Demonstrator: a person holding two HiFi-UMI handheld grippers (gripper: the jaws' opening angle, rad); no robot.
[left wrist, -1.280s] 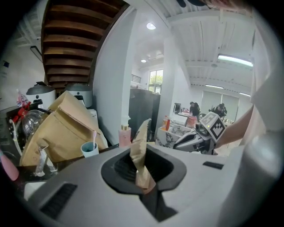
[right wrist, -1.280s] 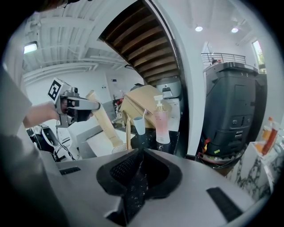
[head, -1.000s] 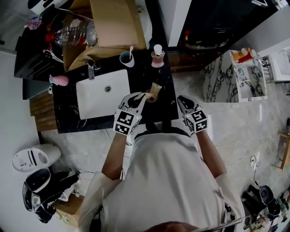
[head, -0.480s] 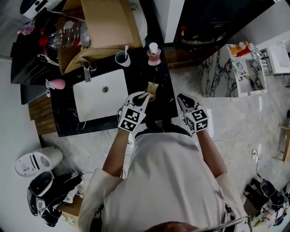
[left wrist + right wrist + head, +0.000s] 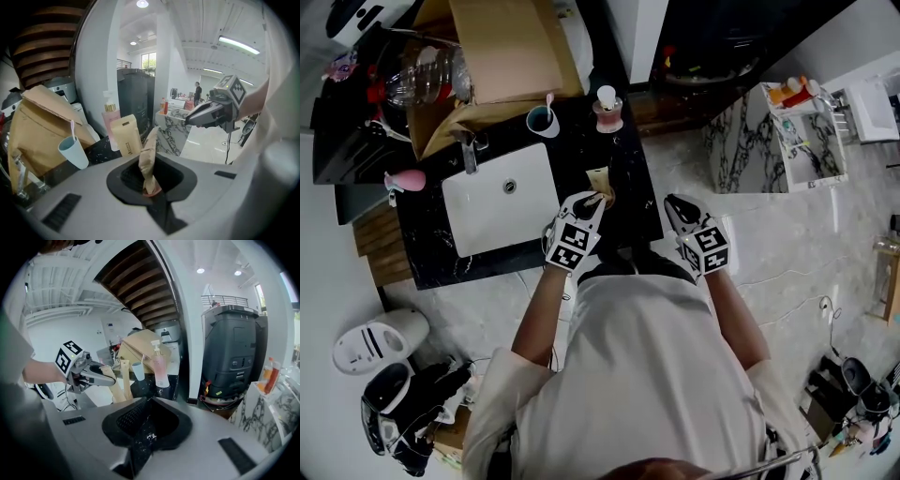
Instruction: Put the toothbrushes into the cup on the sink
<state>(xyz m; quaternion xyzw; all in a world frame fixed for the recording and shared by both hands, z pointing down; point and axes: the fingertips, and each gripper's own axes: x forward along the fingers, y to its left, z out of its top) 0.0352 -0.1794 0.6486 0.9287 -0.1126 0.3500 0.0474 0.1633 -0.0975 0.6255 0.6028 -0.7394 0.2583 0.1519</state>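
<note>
A light blue cup stands behind the white basin with a pink toothbrush in it. In the left gripper view the cup and its toothbrush show at the left. My left gripper is shut on a tan paper toothbrush packet, low over the counter's right part. A second tan packet stands just beyond it. My right gripper hangs off the counter's right edge, jaws closed with nothing between them.
A pink pump bottle stands at the back right of the black counter. A faucet, a cardboard box and a pink object lie behind and left of the basin. Marble floor lies to the right.
My left gripper has sunk toward the counter with the tan packet, closer to the standing packet. The right gripper has stayed where it was.
</note>
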